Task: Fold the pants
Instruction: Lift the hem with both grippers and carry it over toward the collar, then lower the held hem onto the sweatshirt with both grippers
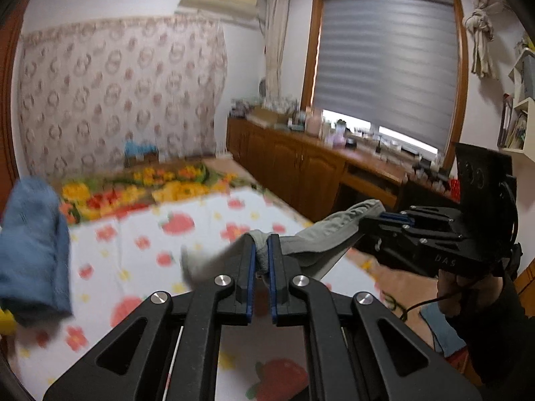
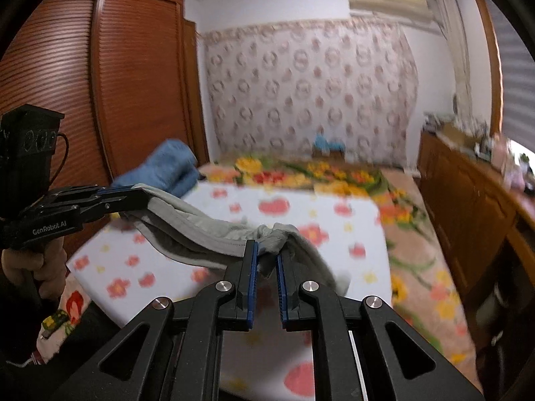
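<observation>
Grey pants (image 1: pixel 321 237) hang in the air above the bed, stretched between both grippers. My left gripper (image 1: pixel 261 244) is shut on one end of the waistband. My right gripper (image 2: pixel 267 250) is shut on the other end of the pants (image 2: pixel 207 230). In the left wrist view the right gripper (image 1: pixel 384 220) shows at the right, clamped on the cloth. In the right wrist view the left gripper (image 2: pixel 140 197) shows at the left, clamped on the cloth. The lower part of the pants hangs down out of sight behind the fingers.
The bed has a white strawberry-print sheet (image 1: pixel 200 234) and a flowered blanket (image 1: pixel 150 187) behind it. A blue garment (image 1: pixel 33 244) lies at the bed's left side. A wooden cabinet (image 1: pixel 301 167) runs along the right, a wardrobe (image 2: pixel 100 83) stands at the left.
</observation>
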A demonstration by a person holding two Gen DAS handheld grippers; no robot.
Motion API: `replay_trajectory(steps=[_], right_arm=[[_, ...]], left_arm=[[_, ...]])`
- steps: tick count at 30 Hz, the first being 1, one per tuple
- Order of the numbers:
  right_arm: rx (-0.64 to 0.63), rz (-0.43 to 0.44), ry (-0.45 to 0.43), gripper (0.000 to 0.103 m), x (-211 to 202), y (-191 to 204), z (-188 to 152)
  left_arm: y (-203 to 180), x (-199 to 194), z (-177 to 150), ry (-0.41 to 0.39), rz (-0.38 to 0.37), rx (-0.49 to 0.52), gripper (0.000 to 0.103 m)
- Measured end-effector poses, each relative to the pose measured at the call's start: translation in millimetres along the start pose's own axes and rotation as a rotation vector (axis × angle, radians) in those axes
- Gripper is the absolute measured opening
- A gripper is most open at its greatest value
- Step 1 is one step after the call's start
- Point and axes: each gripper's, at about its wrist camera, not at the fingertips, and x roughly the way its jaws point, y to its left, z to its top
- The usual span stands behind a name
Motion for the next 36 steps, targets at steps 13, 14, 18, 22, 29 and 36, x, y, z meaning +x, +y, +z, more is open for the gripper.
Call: replay_trajectory(steps=[13, 14, 18, 22, 29, 36], right_arm=[[-0.076, 0.054, -0.097, 0.01, 24, 17, 73], [-0.083, 0.054, -0.088, 0.01, 37, 14, 77], [-0.11, 0.016, -0.079, 0.01, 85, 6, 106], [-0.09, -0.014, -0.07, 0.01, 120, 10, 133], [-0.073, 0.045, 0.068, 0.01, 152, 23, 99], [-0.065, 0.104, 0.2, 0.01, 161, 31, 53]], left_arm=[[47, -27, 66, -0.075, 0.177, 0.072, 0.008], [59, -19, 69, -0.071, 0.201, 0.074, 0.008], [89, 0, 95, -0.123, 0.277, 0.087, 0.008], [100, 10, 109, -0.12, 0.306, 0.107, 0.008], [107, 20, 39, 0.021, 0.287, 0.064, 0.008], [83, 13, -48, 0.12, 0.252, -0.004, 0.008]])
